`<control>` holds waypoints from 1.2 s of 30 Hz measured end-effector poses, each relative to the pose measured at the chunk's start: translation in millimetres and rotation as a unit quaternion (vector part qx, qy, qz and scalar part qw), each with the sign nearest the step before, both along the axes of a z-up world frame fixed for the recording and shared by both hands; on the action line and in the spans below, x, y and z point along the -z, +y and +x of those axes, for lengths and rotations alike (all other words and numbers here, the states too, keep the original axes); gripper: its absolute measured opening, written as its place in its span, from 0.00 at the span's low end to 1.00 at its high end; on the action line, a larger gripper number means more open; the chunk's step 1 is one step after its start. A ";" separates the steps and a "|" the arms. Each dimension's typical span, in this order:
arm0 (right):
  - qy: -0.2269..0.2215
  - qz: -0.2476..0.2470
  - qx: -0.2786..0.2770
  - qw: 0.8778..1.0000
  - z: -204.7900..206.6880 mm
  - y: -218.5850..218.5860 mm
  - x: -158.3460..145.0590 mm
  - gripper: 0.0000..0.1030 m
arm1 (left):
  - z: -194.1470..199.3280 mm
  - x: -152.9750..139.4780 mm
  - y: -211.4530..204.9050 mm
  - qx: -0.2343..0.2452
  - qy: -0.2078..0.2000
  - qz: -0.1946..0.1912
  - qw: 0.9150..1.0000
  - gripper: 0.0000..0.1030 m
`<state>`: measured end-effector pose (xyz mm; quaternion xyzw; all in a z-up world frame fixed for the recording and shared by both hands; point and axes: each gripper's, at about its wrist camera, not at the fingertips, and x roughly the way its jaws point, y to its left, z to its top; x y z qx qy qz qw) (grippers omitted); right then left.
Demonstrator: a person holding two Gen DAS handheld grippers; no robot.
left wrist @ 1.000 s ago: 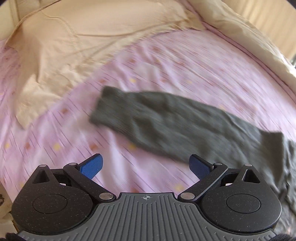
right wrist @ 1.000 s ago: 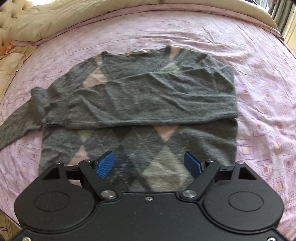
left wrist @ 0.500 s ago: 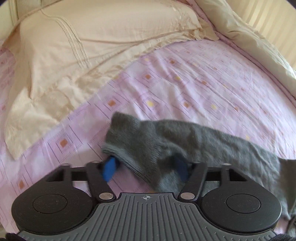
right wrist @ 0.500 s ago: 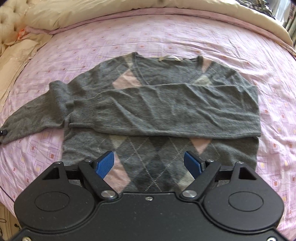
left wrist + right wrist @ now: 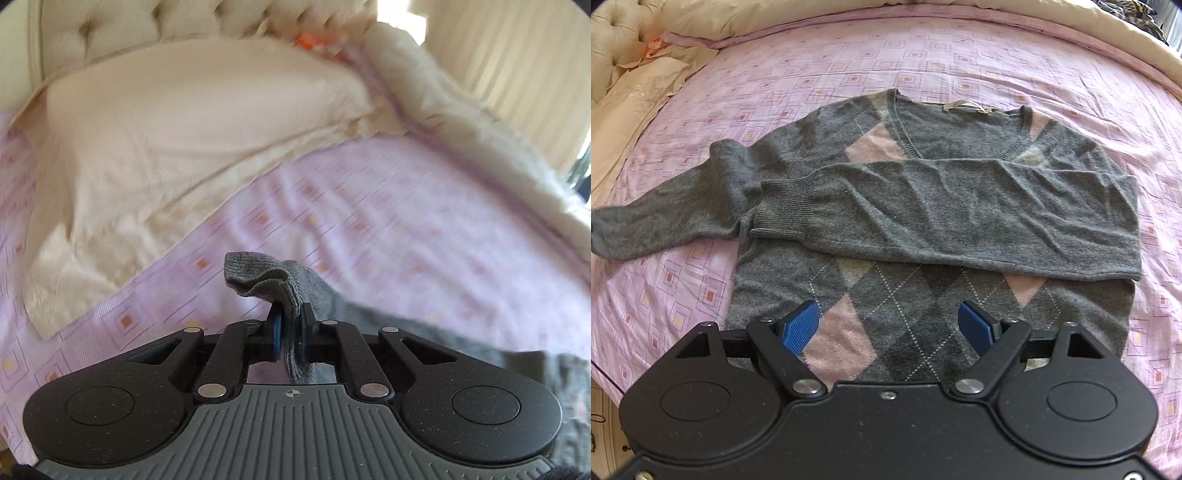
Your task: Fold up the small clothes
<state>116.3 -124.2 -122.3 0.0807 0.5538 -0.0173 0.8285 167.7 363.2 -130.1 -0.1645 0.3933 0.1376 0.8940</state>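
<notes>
Left gripper (image 5: 290, 334) has its jaws pinched tight on the ribbed cuff (image 5: 258, 275) of the grey sleeve, the knit bunching up and flopping over above the blue pads (image 5: 277, 332) while the rest of the sleeve trails off toward 4 o'clock in the left wrist view (the background there is smeared with blur). Behind it, the pink patterned bedspread (image 5: 369, 229) and a cream pillow (image 5: 184, 129) up at 11 o'clock. Over in the right wrist view, the right gripper (image 5: 890, 325) hangs with its jaws spread wide, nothing between them, over the lower hem of the grey argyle sweater (image 5: 923, 295). The sweater lies flat on the bed, neckline at 12 o'clock, pink and pale diamonds across the front. One sleeve (image 5: 960, 210) is folded across the chest, its cuff ending near the garment's edge at 9 o'clock. The other sleeve (image 5: 665, 218) stretches out off the body toward 9 o'clock, over the bedspread, its end right at the picture's edge.
</notes>
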 end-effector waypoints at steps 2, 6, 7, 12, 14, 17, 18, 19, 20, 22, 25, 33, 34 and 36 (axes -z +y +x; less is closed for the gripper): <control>-0.002 0.006 -0.002 1.000 -1.1 -1.9 0.7 0.81 | -3.0 -20.7 -11.7 0.019 -0.020 0.002 1.000 0.08; -0.008 0.020 -0.002 1.000 -4.9 -8.2 2.5 0.81 | -7.9 -65.3 -42.1 0.063 -0.066 0.006 0.996 0.08; -0.010 0.025 -0.002 1.000 -6.8 -10.4 2.8 0.81 | -9.0 -75.6 -50.6 0.074 -0.077 0.006 0.994 0.08; -0.021 0.045 0.004 0.999 -19.7 -28.8 4.1 0.81 | -14.2 -125.7 -101.1 0.117 -0.135 -0.002 0.984 0.08; -0.026 0.052 0.011 0.998 -26.9 -39.1 3.9 0.81 | -14.2 -143.5 -127.3 0.141 -0.159 -0.005 0.977 0.08; -0.033 0.059 0.021 0.998 -37.1 -57.3 3.4 0.81 | -14.5 -164.7 -175.1 0.184 -0.193 0.001 0.964 0.08; -0.035 0.060 0.025 0.997 -40.3 -64.0 3.4 0.81 | -14.3 -167.9 -191.3 0.201 -0.202 -0.003 0.959 0.08; -0.036 0.062 0.029 0.997 -43.7 -70.5 3.2 0.81 | -13.0 -170.7 -209.3 0.219 -0.210 -0.006 0.953 0.07; -0.038 0.064 0.034 0.997 -47.0 -77.7 3.1 0.81 | -11.9 -172.9 -230.0 0.238 -0.215 -0.005 0.947 0.07; -0.041 0.070 0.045 0.996 -53.8 -91.7 2.5 0.81 | -13.0 -174.6 -270.7 0.272 -0.228 -0.001 0.935 0.07; -0.047 0.075 0.060 0.994 -64.2 -112.0 1.1 0.81 | -11.0 -162.0 -325.2 0.311 -0.225 -0.024 0.923 0.07; -0.054 0.074 0.091 0.992 -79.8 -155.0 0.5 0.81 | -5.1 -95.5 -410.7 0.369 -0.146 -0.024 0.917 0.12; -0.053 0.073 0.092 0.992 -78.9 -157.8 1.3 0.81 | -6.0 -85.7 -410.8 0.372 -0.130 -0.018 0.919 0.26; -0.052 0.072 0.093 0.992 -75.3 -160.5 2.4 0.81 | -9.2 -65.3 -406.8 0.375 -0.093 -0.004 0.922 0.39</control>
